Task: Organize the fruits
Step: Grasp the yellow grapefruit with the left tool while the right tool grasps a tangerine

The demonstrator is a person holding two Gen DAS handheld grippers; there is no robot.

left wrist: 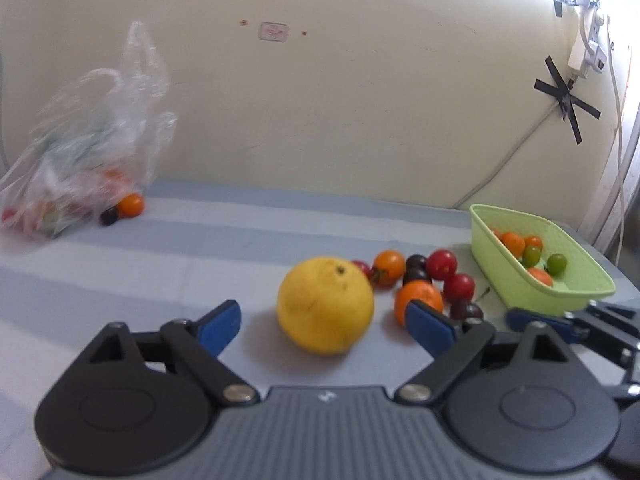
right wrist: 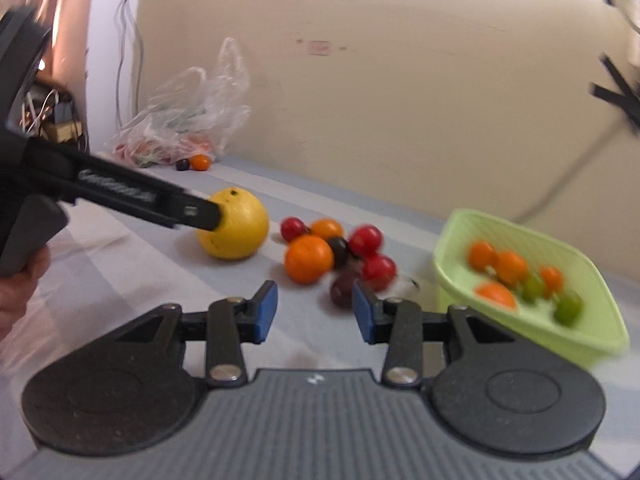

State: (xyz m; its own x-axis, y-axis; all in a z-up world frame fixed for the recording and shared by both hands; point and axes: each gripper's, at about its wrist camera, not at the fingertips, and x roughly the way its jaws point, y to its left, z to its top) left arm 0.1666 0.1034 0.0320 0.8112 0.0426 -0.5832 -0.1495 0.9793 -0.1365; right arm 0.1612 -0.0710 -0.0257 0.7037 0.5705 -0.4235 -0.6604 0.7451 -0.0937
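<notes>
While the left tongs (left wrist: 322,326) stand wide open and empty around the yellow citrus (left wrist: 326,305) mid-table, and the right tongs (right wrist: 315,308) hang part-open and empty near the green basket (right wrist: 592,272), centre the pads before squeezing gently.

Yellow citrus fruit (left wrist: 325,305) with a dark stem spot; small tomatoes (left wrist: 442,264) red, orange and dark purple; pale green basket (left wrist: 516,284) holding orange and green ones; cloth (left wrist: 224,240) striped pale blue and white; clear plastic bag (left wrist: 86,148); cream wall (left wrist: 340,100) with black tape crosses (left wrist: 566,98); blue-padded black grippers.
</notes>
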